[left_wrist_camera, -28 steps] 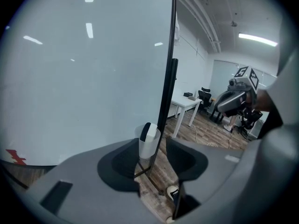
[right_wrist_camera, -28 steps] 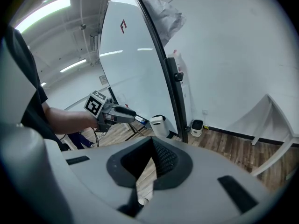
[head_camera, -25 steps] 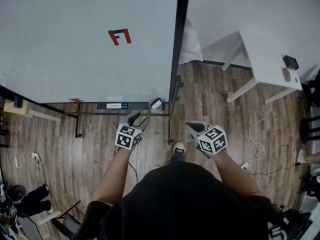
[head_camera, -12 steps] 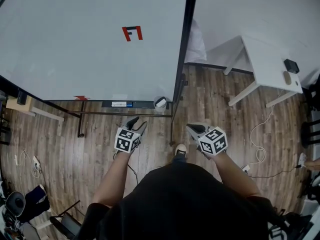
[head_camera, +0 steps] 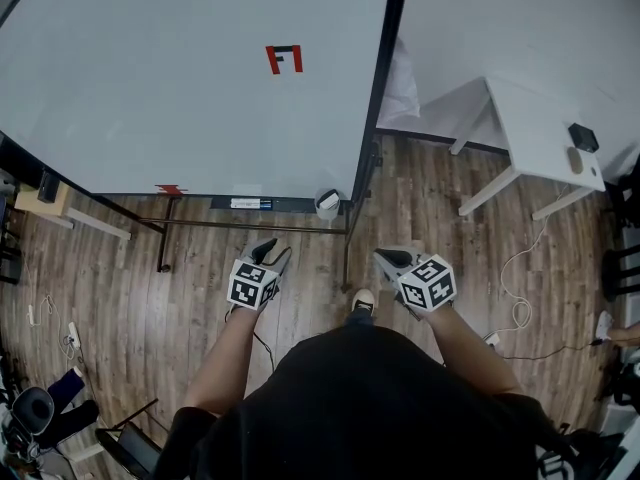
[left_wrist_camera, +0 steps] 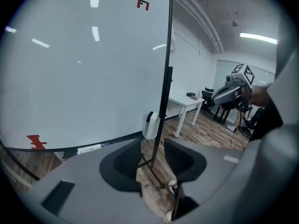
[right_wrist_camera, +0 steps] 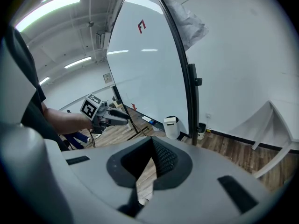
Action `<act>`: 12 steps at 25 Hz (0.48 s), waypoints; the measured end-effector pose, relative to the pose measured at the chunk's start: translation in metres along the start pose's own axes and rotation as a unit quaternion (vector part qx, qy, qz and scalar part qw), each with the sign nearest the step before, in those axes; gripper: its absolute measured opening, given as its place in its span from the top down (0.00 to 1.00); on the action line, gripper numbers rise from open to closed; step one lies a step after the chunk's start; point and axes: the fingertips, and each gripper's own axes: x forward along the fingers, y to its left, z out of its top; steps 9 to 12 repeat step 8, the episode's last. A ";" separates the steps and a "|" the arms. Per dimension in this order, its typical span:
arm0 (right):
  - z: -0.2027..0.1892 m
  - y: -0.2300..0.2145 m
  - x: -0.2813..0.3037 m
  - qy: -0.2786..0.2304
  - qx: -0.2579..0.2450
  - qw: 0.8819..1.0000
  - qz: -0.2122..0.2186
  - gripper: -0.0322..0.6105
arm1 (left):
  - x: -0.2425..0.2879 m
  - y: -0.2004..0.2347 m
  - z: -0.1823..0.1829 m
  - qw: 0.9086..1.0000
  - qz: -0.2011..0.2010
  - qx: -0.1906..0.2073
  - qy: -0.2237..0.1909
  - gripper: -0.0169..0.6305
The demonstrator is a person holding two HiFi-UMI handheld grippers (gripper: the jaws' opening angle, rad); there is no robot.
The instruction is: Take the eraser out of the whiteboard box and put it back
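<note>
A small white whiteboard box (head_camera: 327, 206) hangs at the lower right corner of the whiteboard (head_camera: 180, 88), with the dark-topped eraser (head_camera: 327, 198) standing in it. The box also shows in the left gripper view (left_wrist_camera: 149, 127) and the right gripper view (right_wrist_camera: 171, 127). My left gripper (head_camera: 272, 253) hangs short of the box and to its left; its jaws stand apart and are closing, with nothing between them (left_wrist_camera: 152, 158). My right gripper (head_camera: 388, 258) is to the right of the board's frame, its tips together and empty (right_wrist_camera: 152, 141).
The board's black frame post (head_camera: 375, 118) and floor legs (head_camera: 160, 240) stand between the grippers and the wall. A marker tray (head_camera: 250, 204) lies left of the box. A white table (head_camera: 540, 133) stands at the right, with cables (head_camera: 515, 303) on the wooden floor.
The left gripper has drawn back from the box, so the gap between them has grown. The whiteboard has slid right in the head view. The right gripper has barely shifted.
</note>
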 end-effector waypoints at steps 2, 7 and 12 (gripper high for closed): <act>-0.001 0.002 -0.002 -0.001 0.000 1.000 -0.002 0.96 | -0.004 -0.002 -0.002 1.000 -0.001 0.000 0.001 0.73; -0.005 0.008 -0.005 -0.002 0.000 1.000 -0.004 0.96 | -0.011 -0.004 -0.012 1.000 -0.001 0.007 0.009 0.74; -0.005 0.009 -0.005 -0.002 0.000 1.000 -0.005 0.96 | -0.013 -0.005 -0.014 1.000 -0.002 0.007 0.010 0.74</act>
